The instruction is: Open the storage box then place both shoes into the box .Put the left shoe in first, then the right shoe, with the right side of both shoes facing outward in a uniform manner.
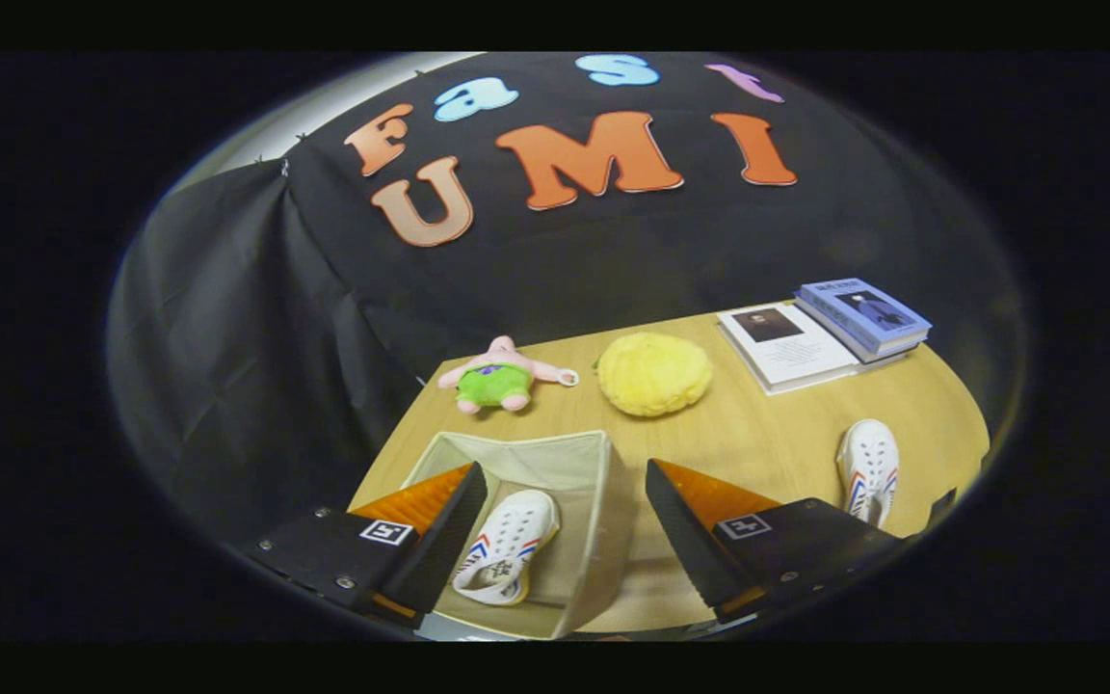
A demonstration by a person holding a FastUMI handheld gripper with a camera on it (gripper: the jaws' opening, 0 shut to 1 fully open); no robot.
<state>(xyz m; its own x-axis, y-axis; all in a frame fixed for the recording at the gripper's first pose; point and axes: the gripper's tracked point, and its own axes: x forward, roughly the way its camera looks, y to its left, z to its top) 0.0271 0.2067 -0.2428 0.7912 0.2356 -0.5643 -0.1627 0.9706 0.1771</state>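
The gripper (565,501) was wide open and empty above the open beige fabric storage box (603,501) on the wooden bench (757,434). One white shoe with red and blue stripes (505,545) lay inside the box; the second white shoe (869,467) stood on the bench, well right of the box.

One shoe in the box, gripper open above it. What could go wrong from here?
1. The second shoe lies near the table edge, beyond the right finger; a clumsy grasp might push it off.
2. The first shoe lies slanted in the storage box, possibly crowding the second.
3. The hand-held gripper, open and empty, hangs over the box's soft wall and could snag it when moving away.
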